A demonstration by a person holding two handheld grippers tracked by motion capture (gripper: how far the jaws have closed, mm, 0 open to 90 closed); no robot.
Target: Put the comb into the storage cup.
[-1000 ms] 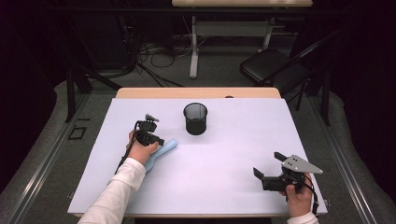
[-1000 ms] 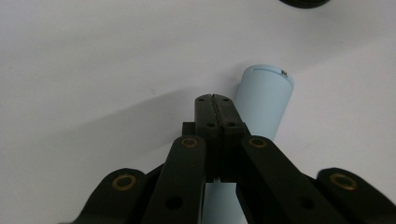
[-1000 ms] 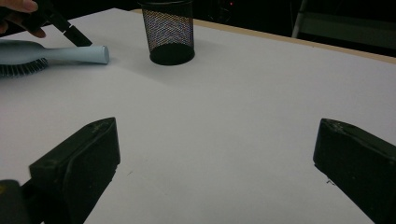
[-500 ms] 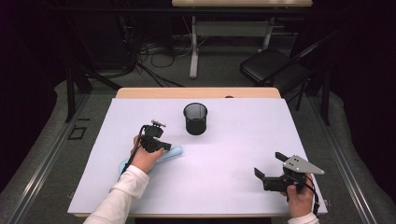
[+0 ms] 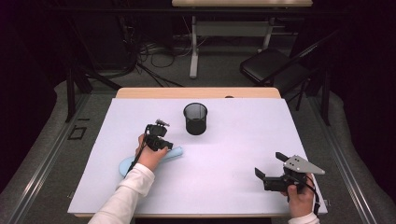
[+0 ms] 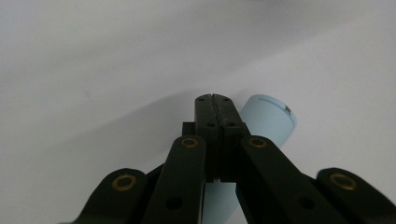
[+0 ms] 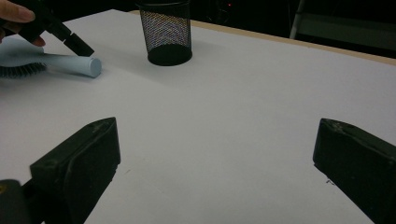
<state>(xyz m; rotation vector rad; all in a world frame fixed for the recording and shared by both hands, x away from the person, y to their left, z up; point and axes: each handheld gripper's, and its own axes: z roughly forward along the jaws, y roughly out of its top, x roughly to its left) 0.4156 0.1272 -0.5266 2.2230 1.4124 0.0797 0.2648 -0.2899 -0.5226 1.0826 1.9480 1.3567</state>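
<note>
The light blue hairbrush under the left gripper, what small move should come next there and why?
Probably open the left gripper before going lower. Its jaws are pressed shut with nothing between them, and they sit just above the handle of the hairbrush, which lies flat on the table. Shut jaws cannot straddle that handle. The right gripper waits open, far off.

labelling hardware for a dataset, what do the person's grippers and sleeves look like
Both are black two-jaw handheld tools. The left gripper has flat black jaws on linkage arms with brass-coloured pivot pins, and a thin black cable trails from it. The right gripper has blocky black jaws and a grey three-cornered plate on top. White sleeves cover both forearms.
</note>
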